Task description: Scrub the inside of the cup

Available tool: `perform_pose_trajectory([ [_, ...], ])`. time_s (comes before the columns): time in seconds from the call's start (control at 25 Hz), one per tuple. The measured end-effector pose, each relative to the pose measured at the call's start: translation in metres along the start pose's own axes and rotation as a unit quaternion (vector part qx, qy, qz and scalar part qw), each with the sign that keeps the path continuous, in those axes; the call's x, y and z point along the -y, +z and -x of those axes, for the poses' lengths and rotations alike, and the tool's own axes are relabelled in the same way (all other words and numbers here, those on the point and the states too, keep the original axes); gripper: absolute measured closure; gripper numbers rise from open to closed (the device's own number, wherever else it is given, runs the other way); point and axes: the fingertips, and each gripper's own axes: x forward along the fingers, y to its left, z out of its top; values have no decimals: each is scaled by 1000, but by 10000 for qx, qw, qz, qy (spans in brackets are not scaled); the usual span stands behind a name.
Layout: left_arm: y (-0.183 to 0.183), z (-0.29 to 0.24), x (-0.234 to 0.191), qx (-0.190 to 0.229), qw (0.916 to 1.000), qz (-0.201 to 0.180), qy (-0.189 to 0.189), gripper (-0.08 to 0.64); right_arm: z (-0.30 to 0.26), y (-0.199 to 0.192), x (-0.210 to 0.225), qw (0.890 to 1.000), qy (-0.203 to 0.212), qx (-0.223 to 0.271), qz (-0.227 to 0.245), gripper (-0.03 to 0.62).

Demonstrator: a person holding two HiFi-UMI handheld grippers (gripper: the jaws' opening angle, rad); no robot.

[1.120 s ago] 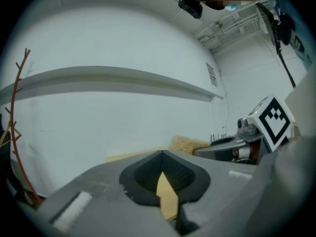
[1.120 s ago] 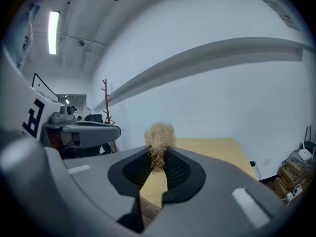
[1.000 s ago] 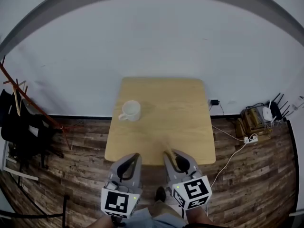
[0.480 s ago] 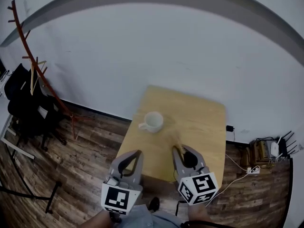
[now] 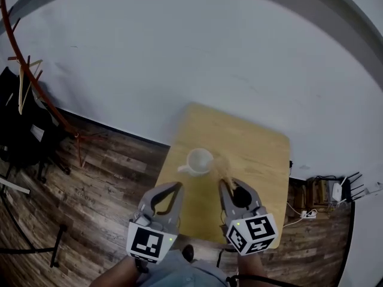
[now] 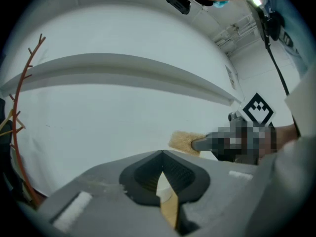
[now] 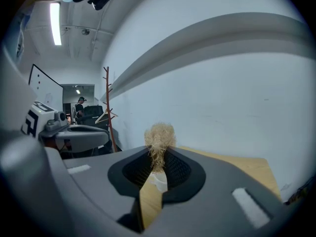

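1. The white cup stands upright on the wooden surface, with its handle pointing left.
2. Just right of the cup, a tan, bristly scrubber sticks out of the right gripper, whose jaws are clamped on it.
3. The left gripper hovers on the person's side of the cup, its jaws closed on nothing.
4. A red coat stand rises well left of the cup.

Cup: white, upright, on desk, handle pointing left. Scrubber: tan fibre tuft, clamped in right gripper jaws, just right of cup.
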Motion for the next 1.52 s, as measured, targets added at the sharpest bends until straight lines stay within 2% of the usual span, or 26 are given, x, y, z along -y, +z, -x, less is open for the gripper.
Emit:
perform_pose_trajectory([
  [0.12,-2,-19,-18,-16,9998,35,-169,538,-21,8,4,9999,-127,-25,-9,534],
  [0.24,0,-32,-30,10,9991,-181,-384,538,-33,15,4,9997,-234,-34,-15,535],
  [0.4,6,-48,-41,50,9987,58,-504,538,-45,20,10,9991,-409,-57,-27,534],
  [0.56,8,-55,-49,70,9978,40,-660,538,-52,20,10,9984,-550,-73,-80,535],
  [0.88,-2,-68,-67,-120,9978,66,-653,538,-62,8,13,9976,-619,-216,-205,535],
  [1.2,-28,-84,-56,-315,9949,99,-957,538,-66,-13,24,9963,-554,-545,-360,535],
  [1.4,-63,-97,-60,-543,9929,165,-1050,538,-68,-19,31,9957,-561,-619,-413,535],
  [1.52,-83,-100,-62,-583,9904,58,-1253,538,-69,-26,33,9948,-582,-692,-476,535],
])
